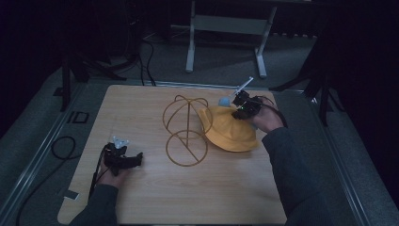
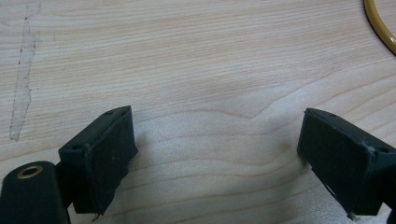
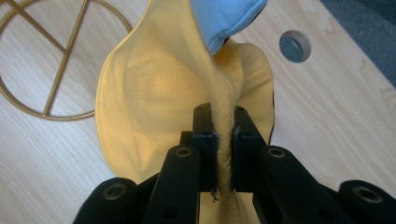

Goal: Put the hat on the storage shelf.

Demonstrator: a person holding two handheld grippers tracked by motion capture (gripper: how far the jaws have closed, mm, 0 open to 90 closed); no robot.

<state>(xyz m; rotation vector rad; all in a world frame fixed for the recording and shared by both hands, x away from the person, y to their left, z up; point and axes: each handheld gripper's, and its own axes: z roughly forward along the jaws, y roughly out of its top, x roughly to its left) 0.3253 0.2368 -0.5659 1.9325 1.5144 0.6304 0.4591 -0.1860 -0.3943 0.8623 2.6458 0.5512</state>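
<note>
My right gripper (image 3: 224, 154) pinches the yellow hat's (image 1: 230, 132) brim; the wire hat stand (image 1: 186, 134) at nine o'clock is bare; my left gripper (image 2: 219, 154) gapes empty.

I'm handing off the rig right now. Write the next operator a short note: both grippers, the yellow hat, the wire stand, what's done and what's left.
Right gripper: shut on a fold of the yellow hat, at the table's far right.
Left gripper: open, nothing between its jaws, low over bare wooden table near the front left.
Wire stand: upright mid-table, nothing on it; the hat lies just right of it.
Done: hat gripped.
Left, probably: lift the hat and set it over the stand's dome. A blue piece shows at the hat's far side; I cannot tell what it is.
</note>
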